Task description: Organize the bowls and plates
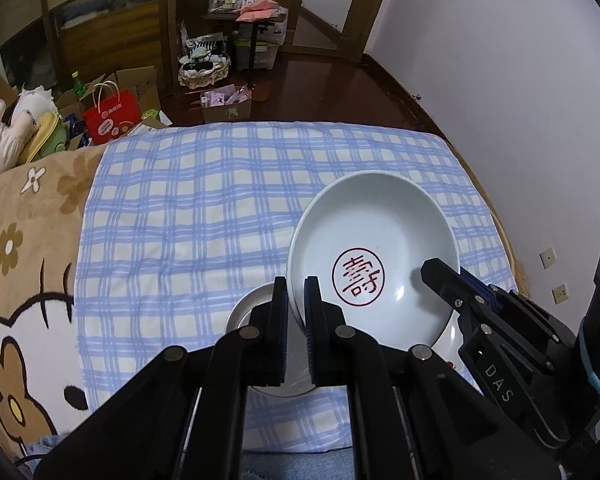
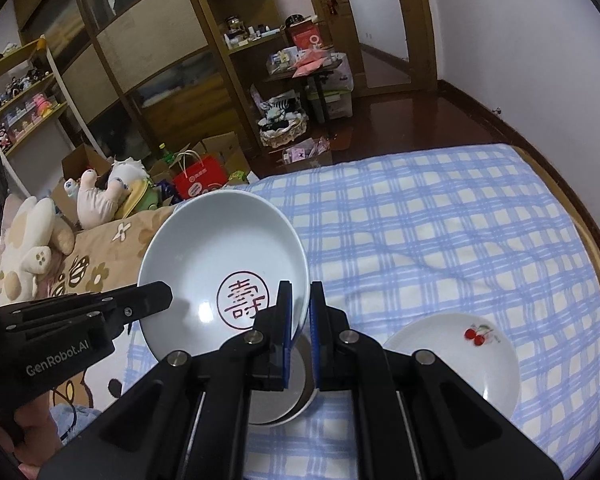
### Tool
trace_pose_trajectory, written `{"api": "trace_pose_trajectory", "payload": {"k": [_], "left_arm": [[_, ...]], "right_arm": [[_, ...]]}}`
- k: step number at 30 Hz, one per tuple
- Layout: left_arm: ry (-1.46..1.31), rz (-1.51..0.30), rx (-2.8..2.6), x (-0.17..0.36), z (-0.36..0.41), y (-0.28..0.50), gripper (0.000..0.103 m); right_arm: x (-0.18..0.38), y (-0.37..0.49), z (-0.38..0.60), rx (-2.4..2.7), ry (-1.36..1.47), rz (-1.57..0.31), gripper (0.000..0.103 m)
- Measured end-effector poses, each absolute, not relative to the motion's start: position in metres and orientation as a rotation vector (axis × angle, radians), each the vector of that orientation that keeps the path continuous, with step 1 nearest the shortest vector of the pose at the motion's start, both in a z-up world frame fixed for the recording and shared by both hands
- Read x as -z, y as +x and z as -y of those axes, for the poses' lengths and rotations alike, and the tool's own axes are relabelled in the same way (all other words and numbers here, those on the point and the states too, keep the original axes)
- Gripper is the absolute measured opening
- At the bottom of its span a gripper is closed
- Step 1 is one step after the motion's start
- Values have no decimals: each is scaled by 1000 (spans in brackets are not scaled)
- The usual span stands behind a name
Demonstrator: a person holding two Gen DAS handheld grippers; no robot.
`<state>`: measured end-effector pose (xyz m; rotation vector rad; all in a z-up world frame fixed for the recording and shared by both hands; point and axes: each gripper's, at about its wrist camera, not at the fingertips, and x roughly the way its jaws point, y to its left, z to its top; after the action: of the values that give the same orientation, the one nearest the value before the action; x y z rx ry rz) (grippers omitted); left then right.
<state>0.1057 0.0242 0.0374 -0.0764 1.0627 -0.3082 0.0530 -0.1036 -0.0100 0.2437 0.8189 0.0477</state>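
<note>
A white bowl (image 1: 372, 220) (image 2: 220, 240) with a red character stamped in its bottom hangs tilted above the blue checked cloth (image 1: 200, 200) (image 2: 440, 220). My left gripper (image 1: 296, 284) (image 2: 156, 294) is shut on the bowl's left rim. On the opposite rim my right gripper (image 2: 300, 296) (image 1: 446, 272) is shut too. Under the held bowl a smaller white bowl (image 1: 248, 308) (image 2: 296, 396) rests on the cloth, partly hidden by the fingers. A white plate (image 2: 452, 356) with a cherry print lies on the cloth to the right.
Plush toys (image 2: 100, 196) (image 1: 16, 120) lie on the brown cartoon-print blanket (image 1: 24, 240) left of the cloth. Beyond the bed are a red bag (image 1: 110, 114), cardboard boxes and cluttered shelves. A white wall (image 1: 520, 80) runs along the right side.
</note>
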Motion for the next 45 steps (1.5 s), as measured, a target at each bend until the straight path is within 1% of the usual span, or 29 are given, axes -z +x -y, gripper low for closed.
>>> {"api": "trace_pose_trajectory", "payload": {"k": [23,45], "left_arm": [[-92,-1114,287,0,-48,84,8],[-132,-1252,258,74,-57,99,8]], "right_arm": [[48,37,81,-80,250,-883,9],[113,53,72,-60,240,-1013,9]]}}
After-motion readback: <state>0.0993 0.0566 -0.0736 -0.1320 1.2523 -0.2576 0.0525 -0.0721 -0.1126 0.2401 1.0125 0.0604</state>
